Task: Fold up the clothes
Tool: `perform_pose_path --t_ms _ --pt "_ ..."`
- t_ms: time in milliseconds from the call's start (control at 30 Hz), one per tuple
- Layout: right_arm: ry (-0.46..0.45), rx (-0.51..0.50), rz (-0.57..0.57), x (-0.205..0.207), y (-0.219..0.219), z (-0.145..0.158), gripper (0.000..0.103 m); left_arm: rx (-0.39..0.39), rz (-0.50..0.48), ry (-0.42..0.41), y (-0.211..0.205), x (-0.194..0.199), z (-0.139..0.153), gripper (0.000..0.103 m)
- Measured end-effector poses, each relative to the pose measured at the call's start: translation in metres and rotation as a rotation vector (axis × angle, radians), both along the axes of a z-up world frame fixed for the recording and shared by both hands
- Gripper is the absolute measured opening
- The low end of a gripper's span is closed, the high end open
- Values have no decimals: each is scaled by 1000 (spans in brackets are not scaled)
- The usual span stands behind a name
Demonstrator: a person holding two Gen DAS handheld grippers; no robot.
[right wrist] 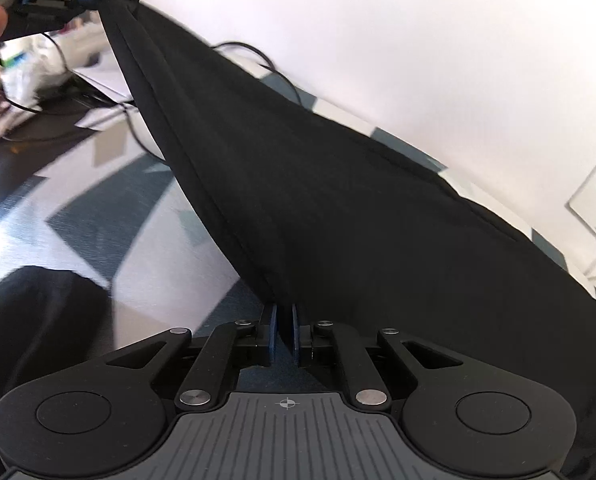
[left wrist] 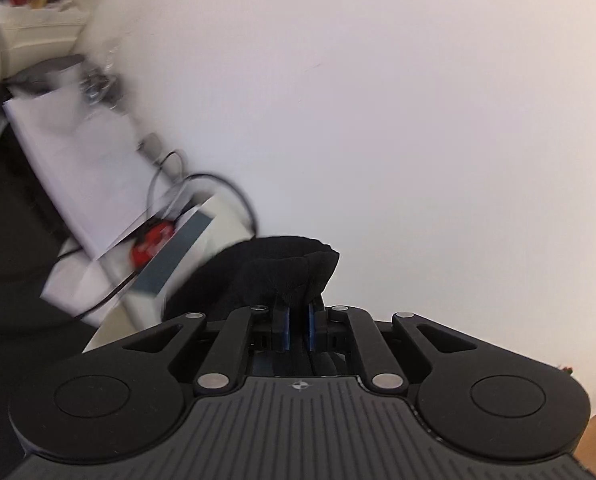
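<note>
above the patterned floor [right wrist: 97,216] you are stretching the black garment [right wrist: 318,184] (taut, off the ground) between both tools: your right gripper [right wrist: 284,316] is pinching one edge, your left gripper [left wrist: 298,312] is clamping a bunched corner.

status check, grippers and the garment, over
Left gripper and right gripper both shut on black garment. Garment stretched between them. Cables below.

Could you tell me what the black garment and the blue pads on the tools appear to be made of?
Black garment: matte knit-looking fabric, ribbed where it bunches at the left tool. Blue pads on the right tool: smooth, probably rubber or plastic; hard to tell.
</note>
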State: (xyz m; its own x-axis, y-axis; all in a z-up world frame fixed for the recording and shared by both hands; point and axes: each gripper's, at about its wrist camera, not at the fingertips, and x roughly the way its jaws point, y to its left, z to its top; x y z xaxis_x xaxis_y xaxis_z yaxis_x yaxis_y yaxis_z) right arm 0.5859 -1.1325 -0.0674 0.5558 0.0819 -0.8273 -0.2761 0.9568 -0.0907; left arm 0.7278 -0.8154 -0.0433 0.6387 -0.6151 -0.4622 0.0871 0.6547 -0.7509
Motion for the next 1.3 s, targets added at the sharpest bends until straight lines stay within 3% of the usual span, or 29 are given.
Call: perform_pose_path --t_ms 167,200,467,500,600,700,767,800,867,933,1067,1133,1200,1300 --pt "88 -21 35 -3 -14 -9 5 135 -68 369 -6 -21 -75 8" --pt "96 -24 33 -5 -16 -11 5 151 -66 412 -5 -25 -85 8" --pt "89 -4 -14 -6 -11 -20 5 217 9 357 -38 22 -70 8" --pt "77 -4 -21 -5 -10 -21 5 190 8 296 -51 39 -51 7" --pt "15 -8 -39 -6 -3 -18 4 25 -54 -32 -80 62 37 7" --pt "-135 -13 -44 -7 4 5 5 -20 -182 -334 -96 47 110 7" --pt "-165 -3 -61 -1 2 15 5 48 -204 -413 -98 32 118 8" --pt "-150 9 -68 3 -1 15 5 74 -206 -390 -95 30 109 8" --pt "-120 32 -81 11 -7 15 5 118 -181 -266 -83 38 77 8" --pt "-81 26 -67 10 -7 6 5 173 -104 -82 -61 50 29 8" --pt "-1 11 -31 5 -4 -17 6 343 19 136 -22 65 -52 8" --pt "25 12 -15 4 0 -24 17 358 49 218 4 69 -74 8" --pt "34 -6 4 2 4 -27 47 379 44 208 12 51 -77 8" --pt "14 -15 30 -6 5 -24 53 420 46 165 9 44 -73 8"
